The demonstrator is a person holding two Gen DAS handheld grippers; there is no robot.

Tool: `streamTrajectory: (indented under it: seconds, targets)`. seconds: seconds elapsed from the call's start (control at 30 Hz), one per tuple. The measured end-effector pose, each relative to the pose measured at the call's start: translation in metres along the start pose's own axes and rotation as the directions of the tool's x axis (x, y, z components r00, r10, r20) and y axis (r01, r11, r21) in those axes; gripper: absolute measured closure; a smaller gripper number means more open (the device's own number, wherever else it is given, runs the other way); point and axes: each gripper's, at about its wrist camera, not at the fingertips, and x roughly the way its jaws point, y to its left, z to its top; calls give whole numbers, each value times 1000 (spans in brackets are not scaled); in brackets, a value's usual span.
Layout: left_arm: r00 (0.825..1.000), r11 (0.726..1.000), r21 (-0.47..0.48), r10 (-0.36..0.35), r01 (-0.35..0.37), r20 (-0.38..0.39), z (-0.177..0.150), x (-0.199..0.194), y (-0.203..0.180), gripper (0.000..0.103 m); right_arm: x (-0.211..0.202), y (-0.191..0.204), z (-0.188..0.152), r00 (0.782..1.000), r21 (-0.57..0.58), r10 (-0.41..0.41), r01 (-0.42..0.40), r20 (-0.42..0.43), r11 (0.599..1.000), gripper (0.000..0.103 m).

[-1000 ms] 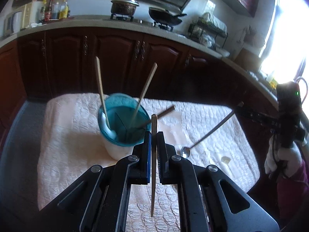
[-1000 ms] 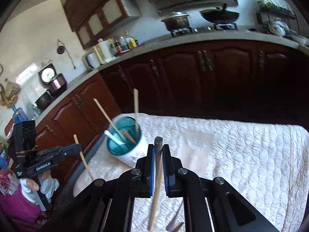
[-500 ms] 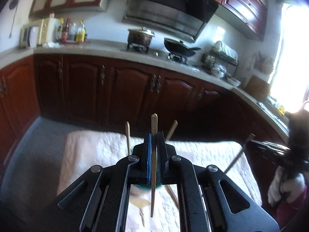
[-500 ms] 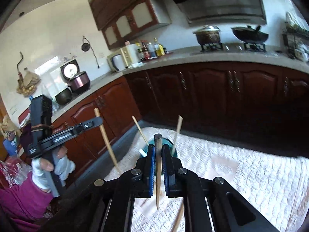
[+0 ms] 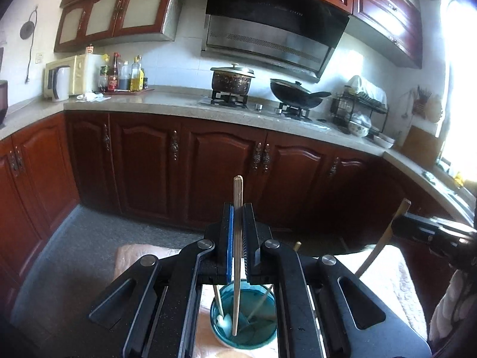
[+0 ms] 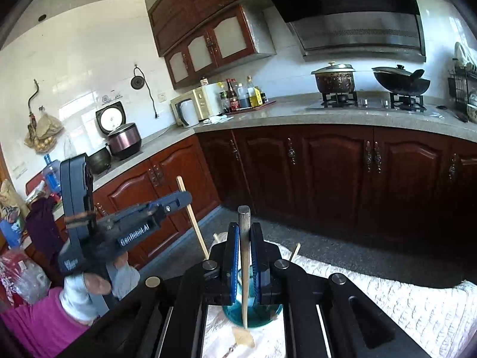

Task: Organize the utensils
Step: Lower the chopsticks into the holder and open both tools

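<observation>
The left gripper is seen clamped tight on a slim, pale wooden chopstick, held upright between its blue-edged pads, the lower tip hanging over the mouth of a round teal plastic utensil cup. The right gripper is likewise closed hard on a second utensil, a wooden-handled spoon with a darker squared top, whose pale bowl end hangs just near of the same cup.

A second ago both tools were held lower, with the quilted table covering filling the view and the cup standing ahead of the jaws. Both have since been raised and carried over the cup, so that the kitchen cabinets now fill the frames and the cup is seen from above, below the jaws. This is judged to mean that each utensil has been lifted clear and lined up for lowering into the holder, the drop itself not yet made.

Inside the cup, a white spoon and further thin sticks are already leaned against the smooth wall. The cup is set on a cream, quilted cloth with a stitched, bumpy texture. Beyond, glossy red-brown wooden cabinets are ranged under a speckled stone counter.
</observation>
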Motion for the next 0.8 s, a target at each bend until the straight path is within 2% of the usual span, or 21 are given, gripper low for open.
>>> streamTrajectory:
  seconds: [0.17, 0.27, 0.6, 0.7, 0.8]
  targets:
    - [999, 999, -12, 31, -31, -41, -14, 31, 4, 99, 33, -12, 1, 999, 13, -30, 30, -30, 999, 96]
    - [997, 999, -29, 36, -38, -73, -23, 46, 8, 99, 47, -18, -5, 998, 26, -22, 23, -54, 999, 97]
    - [990, 999, -44, 20, -27, -139, -47, 61, 10, 99, 65, -40, -27, 992, 85, 12, -1, -124, 996, 97]
    - [987, 999, -42, 16, -23, -159, -55, 64, 8, 99, 66, -51, -36, 989, 108, -5, 21, -148, 994, 98]
    - [985, 999, -44, 8, -16, -174, -61, 65, 6, 98, 67, -76, -53, 983, 182, -15, 49, -184, 982, 89]
